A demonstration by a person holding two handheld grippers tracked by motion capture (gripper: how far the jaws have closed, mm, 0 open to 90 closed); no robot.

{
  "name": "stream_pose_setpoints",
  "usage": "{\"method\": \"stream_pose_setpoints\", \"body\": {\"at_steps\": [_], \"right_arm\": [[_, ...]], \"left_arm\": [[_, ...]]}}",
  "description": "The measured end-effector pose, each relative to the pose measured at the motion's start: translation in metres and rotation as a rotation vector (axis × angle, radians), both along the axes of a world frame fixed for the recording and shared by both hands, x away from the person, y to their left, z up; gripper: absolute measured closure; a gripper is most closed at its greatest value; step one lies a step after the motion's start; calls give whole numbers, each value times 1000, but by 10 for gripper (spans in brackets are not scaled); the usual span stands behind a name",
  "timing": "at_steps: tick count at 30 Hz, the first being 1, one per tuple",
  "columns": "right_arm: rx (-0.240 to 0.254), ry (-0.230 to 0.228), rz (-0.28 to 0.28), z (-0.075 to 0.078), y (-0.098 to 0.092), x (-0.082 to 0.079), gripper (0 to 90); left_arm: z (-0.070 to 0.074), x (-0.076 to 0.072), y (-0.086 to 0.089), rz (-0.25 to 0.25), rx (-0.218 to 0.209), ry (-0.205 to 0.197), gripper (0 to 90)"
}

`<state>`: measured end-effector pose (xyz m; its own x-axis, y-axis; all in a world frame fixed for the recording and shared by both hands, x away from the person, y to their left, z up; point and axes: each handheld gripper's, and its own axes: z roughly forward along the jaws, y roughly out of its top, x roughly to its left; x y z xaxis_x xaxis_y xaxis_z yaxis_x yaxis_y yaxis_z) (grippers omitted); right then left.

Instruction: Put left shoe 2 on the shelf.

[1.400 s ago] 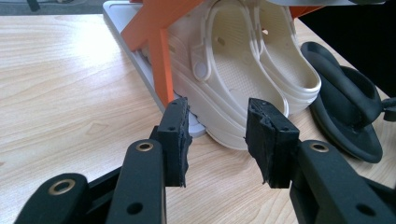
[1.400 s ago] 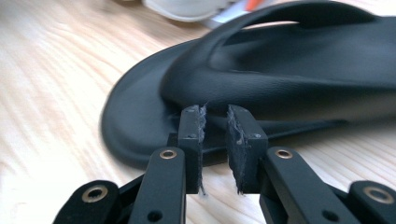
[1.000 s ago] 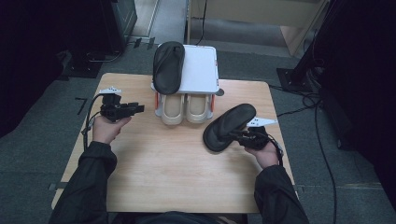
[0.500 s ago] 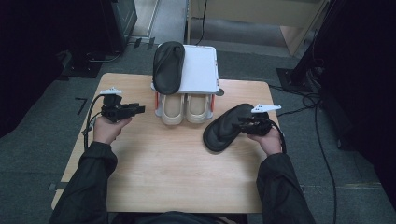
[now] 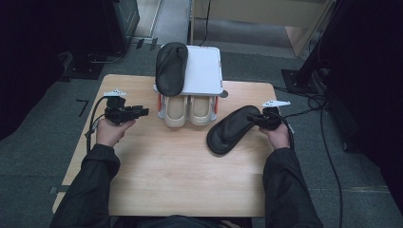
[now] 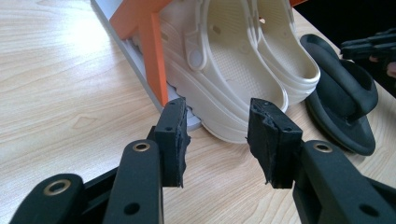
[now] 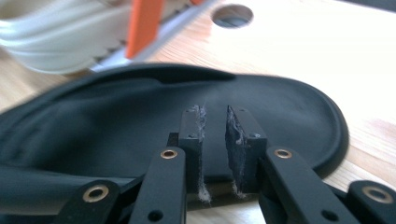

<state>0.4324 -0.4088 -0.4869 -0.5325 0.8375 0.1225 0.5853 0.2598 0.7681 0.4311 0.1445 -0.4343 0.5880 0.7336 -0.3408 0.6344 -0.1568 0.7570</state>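
A black slipper [image 5: 230, 130] lies flat on the wooden table [image 5: 190, 175], right of a small shoe rack [image 5: 204, 71]. My right gripper [image 5: 255, 121] is at the slipper's heel end. In the right gripper view the right gripper [image 7: 215, 140] hovers over the heel of the slipper [image 7: 116, 116]. Its jaws have just been closing and stand a narrow gap apart, with nothing pinched between the pads. My left gripper [image 5: 142, 111] rests left of the rack. Seen in its own view, the left gripper [image 6: 217, 135] is open, pointing at the cream clogs [image 6: 233, 70].
A second black slipper [image 5: 171, 69] lies on the rack's white top. Two cream clogs [image 5: 190, 110] fill the lower shelf between orange legs [image 6: 156, 56]. A round hole [image 5: 223, 94] is in the table behind the rack. Cables trail off both table sides.
My right hand has moved from the slipper's near right side toward the back, to its heel end. The slipper and the left hand have stayed put.
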Motion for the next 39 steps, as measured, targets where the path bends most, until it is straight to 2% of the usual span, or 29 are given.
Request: {"method": "stream_pose_setpoints", "body": {"at_steps": [3, 5, 11, 18, 22, 33, 36, 39], "right_arm": [[-24, 27, -16, -5, -2, 4, 767], [-8, 34, -20, -6, -4, 4, 770], [-32, 54, -5, -4, -4, -4, 775], [-43, 61, 15, -2, -5, -27, 776], [-27, 67, 18, -2, -3, -38, 777], [-25, 85, 45, 1, 6, -71, 777], [-41, 73, 48, 3, 8, -76, 762], [-3, 34, 37, 11, 5, -78, 754]], "left_arm": [[-1, 0, 0, -4, 3, 3, 578], [-2, 1, 0, -5, 4, 5, 578], [-2, 0, 0, -6, 11, 2, 578], [-3, 0, -1, -8, 10, 5, 578], [-2, -1, 0, -6, 9, 0, 578], [-3, 0, 1, -8, 8, 1, 579], [-3, 0, 0, -8, 9, 0, 579], [-3, 0, 0, -8, 7, -1, 579]]}}
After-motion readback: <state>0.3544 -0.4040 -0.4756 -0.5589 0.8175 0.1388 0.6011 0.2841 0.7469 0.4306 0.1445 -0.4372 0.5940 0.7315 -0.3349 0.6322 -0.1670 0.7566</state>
